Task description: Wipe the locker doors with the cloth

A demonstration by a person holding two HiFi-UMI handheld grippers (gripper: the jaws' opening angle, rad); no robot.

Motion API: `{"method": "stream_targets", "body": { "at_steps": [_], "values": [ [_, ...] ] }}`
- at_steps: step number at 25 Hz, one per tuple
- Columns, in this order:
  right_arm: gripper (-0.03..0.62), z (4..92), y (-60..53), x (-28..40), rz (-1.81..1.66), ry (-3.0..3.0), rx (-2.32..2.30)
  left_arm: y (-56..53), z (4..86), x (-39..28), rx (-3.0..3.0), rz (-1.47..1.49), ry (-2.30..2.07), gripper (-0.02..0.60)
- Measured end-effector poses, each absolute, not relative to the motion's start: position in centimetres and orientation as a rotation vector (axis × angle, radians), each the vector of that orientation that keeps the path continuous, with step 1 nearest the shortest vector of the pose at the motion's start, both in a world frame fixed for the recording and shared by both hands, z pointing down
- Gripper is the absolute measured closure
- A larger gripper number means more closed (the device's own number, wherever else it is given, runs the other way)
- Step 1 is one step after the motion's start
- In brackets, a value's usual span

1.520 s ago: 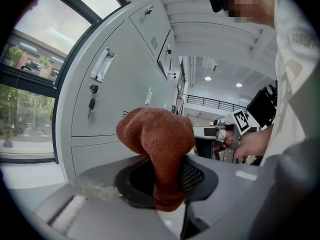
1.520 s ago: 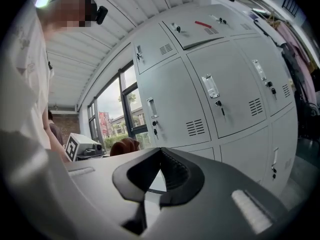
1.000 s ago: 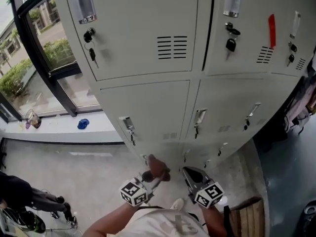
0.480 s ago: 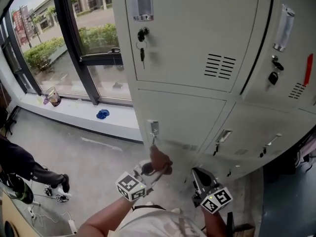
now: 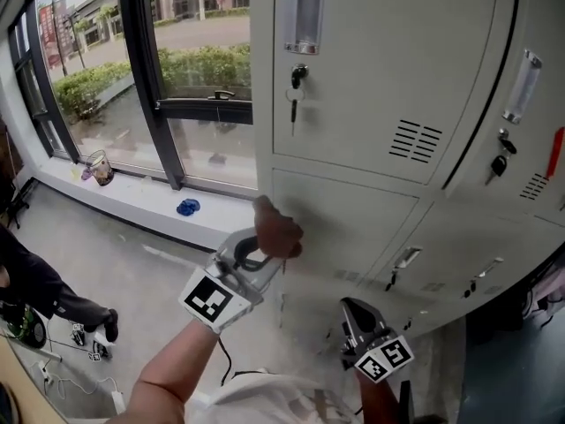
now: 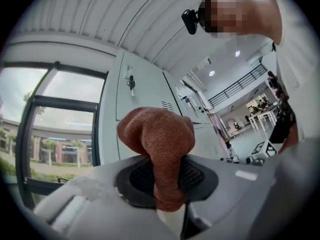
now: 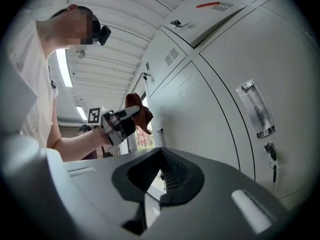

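A rust-brown cloth (image 5: 275, 230) is bunched in my left gripper (image 5: 256, 253), whose jaws are shut on it. It is held up against the left edge of a grey locker door (image 5: 353, 223), just below the upper door with a key (image 5: 294, 82) in its lock. In the left gripper view the cloth (image 6: 157, 134) bulges out above the left gripper (image 6: 167, 176). My right gripper (image 5: 357, 321) hangs lower, in front of the bottom lockers, shut and holding nothing. The right gripper (image 7: 160, 176) view shows the cloth (image 7: 137, 109) touching the locker front.
A big window (image 5: 177, 69) with a dark frame stands left of the lockers. On its white sill lie a blue object (image 5: 187, 207) and a cup (image 5: 100, 167). A person's legs (image 5: 53, 303) and cables (image 5: 88, 343) are on the floor at lower left.
My left gripper has risen with the cloth from the bottom lockers up to the middle door's left edge. The head view has swung left. The right gripper stays low.
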State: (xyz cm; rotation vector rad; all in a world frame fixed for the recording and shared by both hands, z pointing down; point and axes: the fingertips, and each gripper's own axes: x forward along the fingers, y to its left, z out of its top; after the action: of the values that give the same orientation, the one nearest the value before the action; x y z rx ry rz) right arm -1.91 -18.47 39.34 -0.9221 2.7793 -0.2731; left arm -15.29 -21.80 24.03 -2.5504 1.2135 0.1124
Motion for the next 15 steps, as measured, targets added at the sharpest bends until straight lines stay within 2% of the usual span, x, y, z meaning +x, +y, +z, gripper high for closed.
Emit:
{"method": "stream_targets", "body": {
  "at_steps": [7, 15],
  "values": [
    [0.585, 38.4, -18.3, -0.9, -0.240, 2.744, -0.970, -25.1, 19.7, -20.2, -2.281, -0.101, 1.480, 0.489],
    [0.585, 38.0, -18.1, 0.3, -0.225, 2.711, -1.029, -28.2, 18.9, -20.1, -2.090, -0.209, 1.577, 0.489]
  ]
}}
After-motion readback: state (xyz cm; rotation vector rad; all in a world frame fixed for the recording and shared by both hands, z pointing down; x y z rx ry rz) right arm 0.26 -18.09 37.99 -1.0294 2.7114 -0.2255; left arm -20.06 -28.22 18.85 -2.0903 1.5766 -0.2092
